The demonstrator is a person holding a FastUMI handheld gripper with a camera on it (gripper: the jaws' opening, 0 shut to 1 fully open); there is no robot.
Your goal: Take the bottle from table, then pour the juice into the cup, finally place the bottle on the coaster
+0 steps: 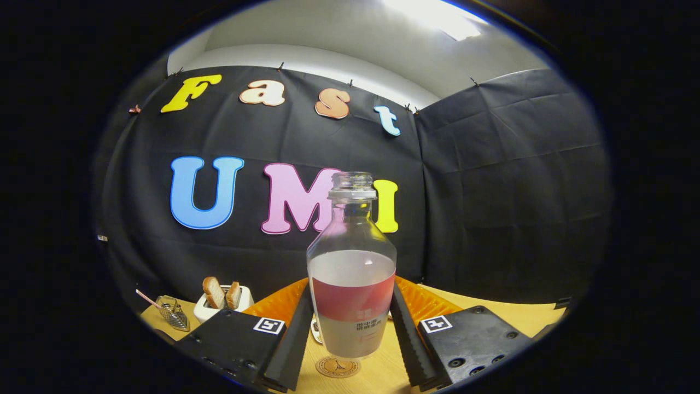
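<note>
Now the gripper is clamped on the bottle, both fingers pressing its sides; the bottle hangs upright just above the coaster on the worktop; it should be lowered straight, centred on the coaster, then released.

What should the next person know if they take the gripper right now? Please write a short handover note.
Gripper: the fingers press on both sides of the bottle, which stands upright between them, cap off, partly filled.
Coaster: on the wooden table, just below the bottle's base; whether the bottle touches it I cannot tell.
Something white peeks out behind the bottle's base; I cannot tell whether it is the cup.
Toaster with bread is beyond the fingers.
Done: bottle grasped. Pouring cannot be judged.
Left: set the bottle on the coaster, release.
</note>
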